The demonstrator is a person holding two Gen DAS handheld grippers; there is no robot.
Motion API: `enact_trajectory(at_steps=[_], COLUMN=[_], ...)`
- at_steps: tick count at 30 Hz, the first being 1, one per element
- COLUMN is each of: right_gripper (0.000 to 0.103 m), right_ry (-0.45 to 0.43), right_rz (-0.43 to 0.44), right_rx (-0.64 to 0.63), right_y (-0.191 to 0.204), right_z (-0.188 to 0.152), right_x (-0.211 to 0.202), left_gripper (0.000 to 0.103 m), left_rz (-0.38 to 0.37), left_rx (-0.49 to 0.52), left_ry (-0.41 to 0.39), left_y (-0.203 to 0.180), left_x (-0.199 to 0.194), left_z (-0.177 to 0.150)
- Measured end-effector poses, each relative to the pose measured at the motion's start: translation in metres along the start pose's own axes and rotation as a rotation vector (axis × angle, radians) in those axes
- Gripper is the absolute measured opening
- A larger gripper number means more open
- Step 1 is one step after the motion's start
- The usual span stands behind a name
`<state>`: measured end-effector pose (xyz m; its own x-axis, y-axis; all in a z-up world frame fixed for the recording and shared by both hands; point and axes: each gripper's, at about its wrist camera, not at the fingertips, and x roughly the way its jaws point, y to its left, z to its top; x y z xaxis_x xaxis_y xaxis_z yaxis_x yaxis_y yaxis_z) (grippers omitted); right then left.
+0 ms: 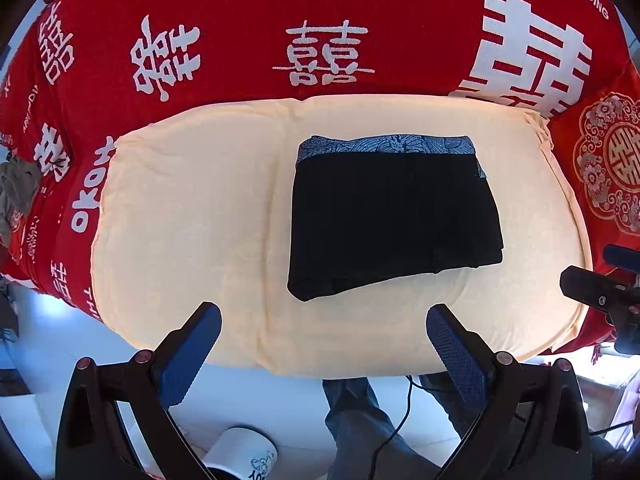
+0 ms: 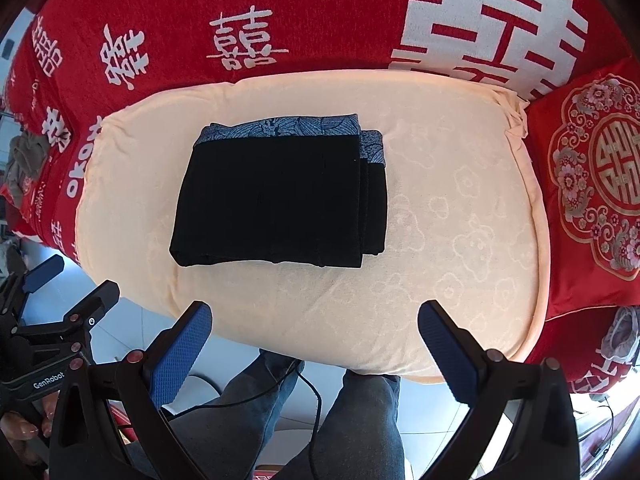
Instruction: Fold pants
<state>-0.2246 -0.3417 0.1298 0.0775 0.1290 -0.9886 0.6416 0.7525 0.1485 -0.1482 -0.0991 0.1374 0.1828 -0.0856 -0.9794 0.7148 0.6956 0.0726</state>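
Observation:
The black pants (image 1: pixel 394 220) lie folded into a compact rectangle on a cream cushion (image 1: pixel 192 220), with a blue patterned waistband along the far edge. They also show in the right wrist view (image 2: pixel 280 200), on the same cushion (image 2: pixel 460 220). My left gripper (image 1: pixel 323 344) is open and empty, held above the cushion's near edge, short of the pants. My right gripper (image 2: pixel 314 340) is open and empty, also near the front edge. The right gripper shows at the right rim of the left view (image 1: pixel 600 296); the left gripper shows at the left of the right view (image 2: pixel 52 312).
A red blanket with white characters (image 1: pixel 320 8) covers the sofa behind the cushion. A red embroidered pillow (image 2: pixel 600 176) lies to the right. Grey clothing (image 1: pixel 16 196) sits at far left. The person's jeans-clad legs (image 2: pixel 352 420) and a black cable (image 2: pixel 312 392) are below.

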Motion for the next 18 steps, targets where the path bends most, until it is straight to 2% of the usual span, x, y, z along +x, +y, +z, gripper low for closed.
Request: enact_trajectory(at_steps=[18], right_gripper=[0.103], right_ry=[0.017], right_rz=[-0.027], right_rx=[-0.059], right_y=[0.015], right_z=[0.002], right_x=[0.006], left_gripper=[0.103], left_rz=[-0.001], left_rx=[-0.02], left_ry=[0.021], left_y=[0.005], left_x=[0.008], left_z=[0.001])
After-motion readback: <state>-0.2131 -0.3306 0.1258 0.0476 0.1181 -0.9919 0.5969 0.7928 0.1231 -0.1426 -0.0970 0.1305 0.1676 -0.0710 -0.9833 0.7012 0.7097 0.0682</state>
